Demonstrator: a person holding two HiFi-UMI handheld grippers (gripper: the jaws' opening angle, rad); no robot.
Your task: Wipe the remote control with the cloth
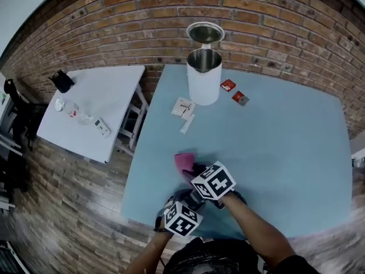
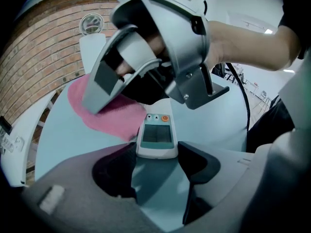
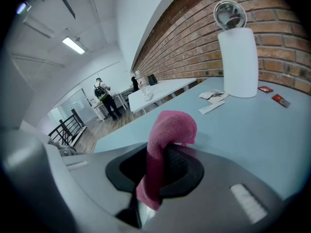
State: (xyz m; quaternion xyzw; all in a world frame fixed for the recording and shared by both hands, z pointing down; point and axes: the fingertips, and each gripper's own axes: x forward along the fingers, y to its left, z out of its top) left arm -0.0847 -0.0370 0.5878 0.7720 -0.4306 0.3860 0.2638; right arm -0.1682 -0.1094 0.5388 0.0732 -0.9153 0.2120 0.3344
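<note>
My left gripper (image 2: 156, 153) has its two jaws on the near end of the remote control (image 2: 156, 132). They pinch it, with the pads tight against both long sides. The remote control lies flat and face up on the blue tabletop (image 2: 73, 140). I can see its little grey screen, and past that two arrow buttons and one orange button at the far end.

My right gripper (image 3: 160, 161) has its jaws squeezed together on the pink cloth (image 3: 171, 125). One bit of the cloth pokes up out of the jaws and folds over, and another bit hangs down under them. In the left gripper view the right gripper sits just past the remote control and tilts down, and the cloth is spread on the tabletop under it. The cloth's edge is right at the far left corner of the remote control, but I cannot tell if it touches.

Both grippers and the remote control are close to the near edge of the tabletop, more toward its near left corner than the right one.

At the far edge stands a white bin (image 1: 203, 76) with its lid up. Two red packets (image 1: 228, 85) lie just to its right, and some paper slips (image 1: 183, 108) lie just in front of it on the left. A white side table (image 1: 108, 101) stands off the left edge, and a brick wall (image 1: 285, 27) runs behind
</note>
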